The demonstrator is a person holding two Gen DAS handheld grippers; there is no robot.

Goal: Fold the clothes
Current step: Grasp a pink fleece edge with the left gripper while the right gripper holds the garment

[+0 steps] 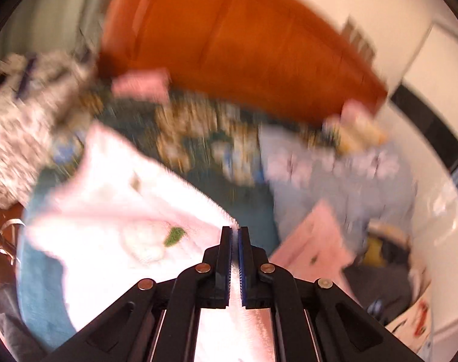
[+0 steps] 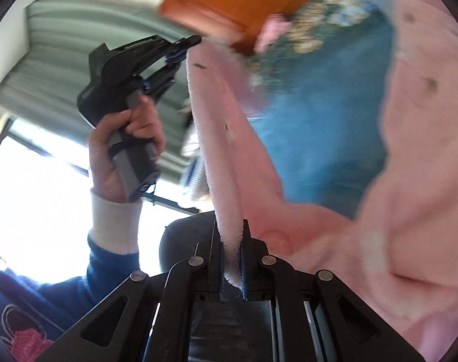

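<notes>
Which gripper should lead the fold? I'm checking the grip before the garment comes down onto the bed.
Probably the left gripper: it pinches a free corner of the pink garment above the blue bedspread. The right gripper clamps a bunched edge, better as the anchor.

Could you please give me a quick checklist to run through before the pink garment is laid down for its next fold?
1. Left gripper shut on the pink garment: ok.
2. Right gripper shut on the garment's edge: ok.
3. Edge taut between the two grippers: ok.
4. Garment hanging free of wrinkles: cannot tell, blurred.
5. Blue bedspread bare below: not ok, light blue clothing lies there.
</notes>
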